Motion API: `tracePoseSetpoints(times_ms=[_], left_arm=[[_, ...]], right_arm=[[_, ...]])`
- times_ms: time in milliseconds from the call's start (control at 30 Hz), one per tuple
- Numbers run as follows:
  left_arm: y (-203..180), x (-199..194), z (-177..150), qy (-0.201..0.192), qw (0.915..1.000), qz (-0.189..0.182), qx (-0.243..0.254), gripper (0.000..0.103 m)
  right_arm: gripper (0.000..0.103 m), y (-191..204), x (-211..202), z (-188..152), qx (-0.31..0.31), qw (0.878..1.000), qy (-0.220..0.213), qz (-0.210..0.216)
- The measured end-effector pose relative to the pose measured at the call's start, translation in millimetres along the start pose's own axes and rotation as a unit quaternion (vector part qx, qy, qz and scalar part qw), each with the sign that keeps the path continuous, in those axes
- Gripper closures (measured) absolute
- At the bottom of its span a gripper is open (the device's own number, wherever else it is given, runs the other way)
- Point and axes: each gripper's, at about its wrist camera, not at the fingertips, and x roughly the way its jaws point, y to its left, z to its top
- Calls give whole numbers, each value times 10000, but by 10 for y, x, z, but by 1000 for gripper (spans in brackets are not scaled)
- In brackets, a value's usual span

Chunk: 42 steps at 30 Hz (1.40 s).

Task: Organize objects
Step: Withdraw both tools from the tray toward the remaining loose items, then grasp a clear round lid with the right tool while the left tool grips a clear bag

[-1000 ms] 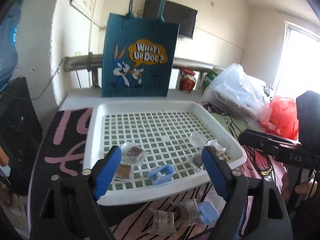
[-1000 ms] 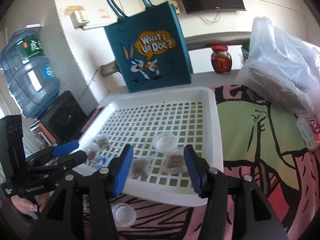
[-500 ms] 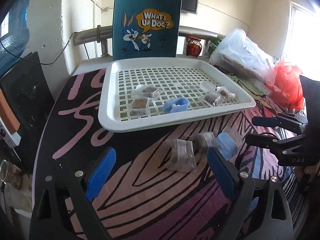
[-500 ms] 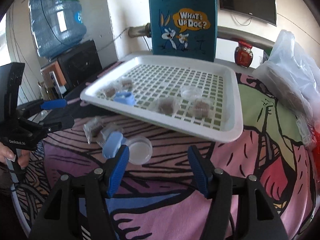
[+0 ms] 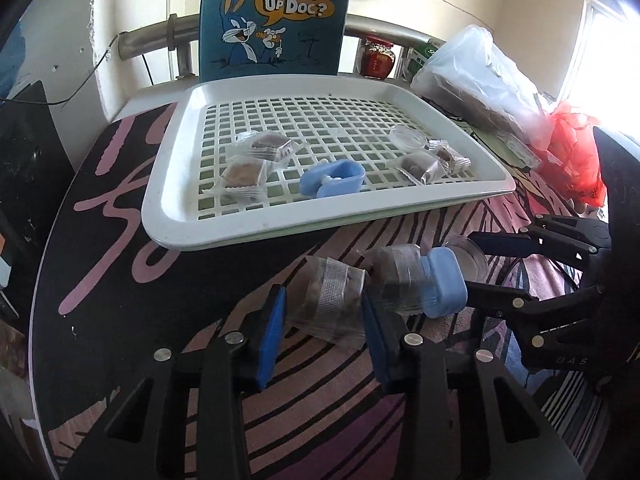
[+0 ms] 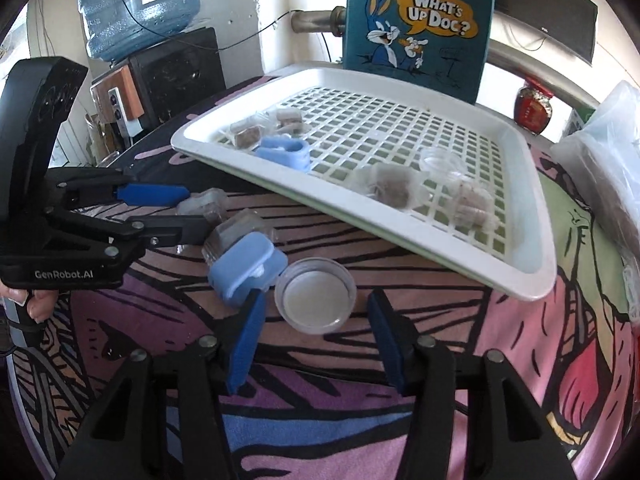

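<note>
Snacks, wrapped, are sitting partly in the tray point(image 5: 168, 200) and partly loose on the counter point(image 5: 132, 320) in front of it. You are bringing both grippers down from over the tray to that loose cluster. Your left gripper point(image 5: 322, 326) has just been closing, and its fingers are now bracketing the nearest snack point(image 5: 334, 300); I cannot tell if they are pinching it yet. Your right gripper point(image 6: 316, 336) has been narrowing too, fingers open around the clear cup point(image 6: 316, 300) beside the blue clip point(image 6: 244, 268), not touching. Both pickups look imminent.
</note>
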Motion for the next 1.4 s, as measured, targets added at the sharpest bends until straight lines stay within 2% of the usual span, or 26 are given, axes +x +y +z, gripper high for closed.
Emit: tracePoseSetpoints(times_ms=[33,67,200,400,567,667,1400], left_arm=[[-6,-7,-3,-2,10000,-15,12,67],[-8,-14,-7,-14,10000,-41,13,68],[10,-163,-40,-343,9994,59,-87,68],[-34,-378,-65,-747,9971,73,-87,68],[-94,-480,-45,-1209,9925,165,77,68],[-86,-470,-60,-1255,9916,301,70,68],[-93,-523,-85,-1385,9896,373,92,68]], right_arm=[[62,10,-4,5,-20,10000,-13,-8],[64,17,-7,7,-35,10000,-26,12],[64,0,-77,-28,70,9998,-161,-6],[64,-135,-423,-118,535,9943,-902,-166],[64,-175,-649,-85,846,9867,-1386,-35],[64,-115,-671,-84,801,9840,-1581,-160],[64,-132,-651,-182,873,9810,-1719,-203]])
